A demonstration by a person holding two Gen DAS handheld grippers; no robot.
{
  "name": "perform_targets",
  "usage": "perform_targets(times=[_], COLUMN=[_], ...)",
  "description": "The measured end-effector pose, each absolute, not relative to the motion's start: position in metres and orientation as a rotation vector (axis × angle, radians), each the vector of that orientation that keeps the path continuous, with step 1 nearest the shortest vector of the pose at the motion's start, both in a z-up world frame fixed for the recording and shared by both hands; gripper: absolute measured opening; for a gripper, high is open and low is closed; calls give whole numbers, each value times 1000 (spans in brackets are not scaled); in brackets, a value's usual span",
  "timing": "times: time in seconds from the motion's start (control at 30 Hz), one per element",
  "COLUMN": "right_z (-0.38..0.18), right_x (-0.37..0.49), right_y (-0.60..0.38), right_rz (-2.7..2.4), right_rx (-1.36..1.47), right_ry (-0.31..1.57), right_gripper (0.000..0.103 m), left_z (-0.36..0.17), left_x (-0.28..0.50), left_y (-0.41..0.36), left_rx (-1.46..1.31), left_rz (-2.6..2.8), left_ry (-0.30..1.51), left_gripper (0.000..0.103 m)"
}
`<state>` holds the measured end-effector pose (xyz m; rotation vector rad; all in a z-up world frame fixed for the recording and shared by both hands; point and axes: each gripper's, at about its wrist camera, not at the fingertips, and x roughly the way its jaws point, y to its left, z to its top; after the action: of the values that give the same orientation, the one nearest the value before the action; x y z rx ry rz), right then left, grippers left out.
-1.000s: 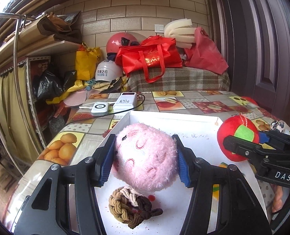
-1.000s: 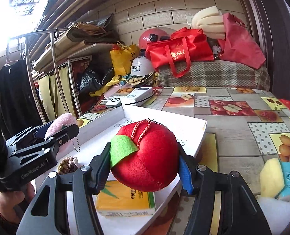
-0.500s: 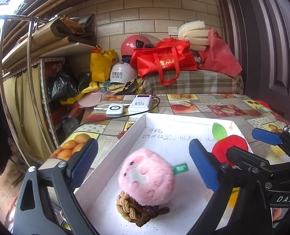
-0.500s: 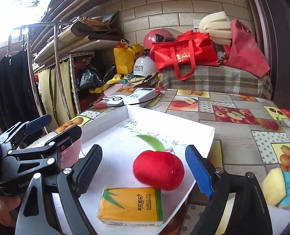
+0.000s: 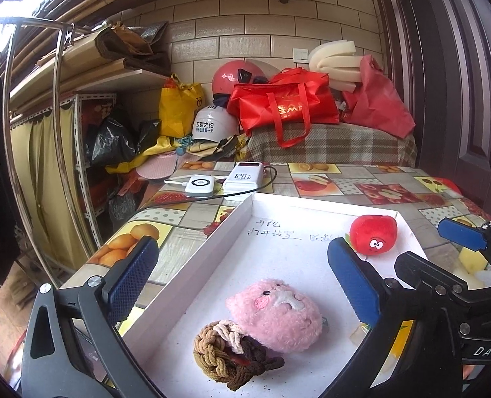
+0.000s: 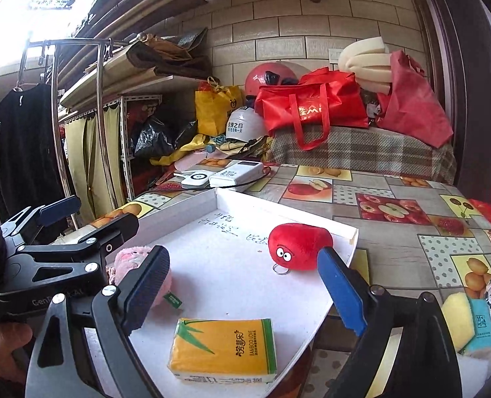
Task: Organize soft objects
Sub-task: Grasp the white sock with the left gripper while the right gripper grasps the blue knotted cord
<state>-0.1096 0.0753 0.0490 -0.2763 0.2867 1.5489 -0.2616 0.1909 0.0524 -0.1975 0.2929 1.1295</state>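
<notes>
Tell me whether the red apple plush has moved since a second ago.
Yes. The red apple plush has left the right gripper and now lies in the white tray, near the handwriting.

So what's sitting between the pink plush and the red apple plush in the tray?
Nothing: between the pink plush and the red apple plush is bare white tray floor with some handwriting, clearest in the left wrist view.

A pale brick-tiled wall point(image 5: 245, 30) closes the back of the room, with a dark wooden door point(image 5: 460, 76) to the right. Daylight pours in at the upper left. A metal shelf rack point(image 5: 79, 139) with yellowish curtains stands left, beside a steel clothes rail point(image 5: 10, 99). The bench point(image 5: 344, 179) wears a fruit-patterned oilcloth.
</notes>
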Motion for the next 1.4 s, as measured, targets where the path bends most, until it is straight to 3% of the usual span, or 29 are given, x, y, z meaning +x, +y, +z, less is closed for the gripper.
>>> perform_targets(times=[0.63,0.83,1.1,1.4], right_z=[44,46,49,53], right_x=[-116,-117,-43,59], right_y=[37,0,-37,-109], right_rz=[1635,1672,1473,1092], right_rx=[-286,-312,-186,-33], right_ry=[368,310,428,466], right_gripper=[91,91,91,91], left_z=[55,56,58,57], left_x=[-264,-256,-233,-163], left_y=[182,166,129,62], left_rx=[-180,-168,-145,-87], left_rz=[1097,1021,821,381], left_ry=[260,264,274,411], left_gripper=[103,103,103,103])
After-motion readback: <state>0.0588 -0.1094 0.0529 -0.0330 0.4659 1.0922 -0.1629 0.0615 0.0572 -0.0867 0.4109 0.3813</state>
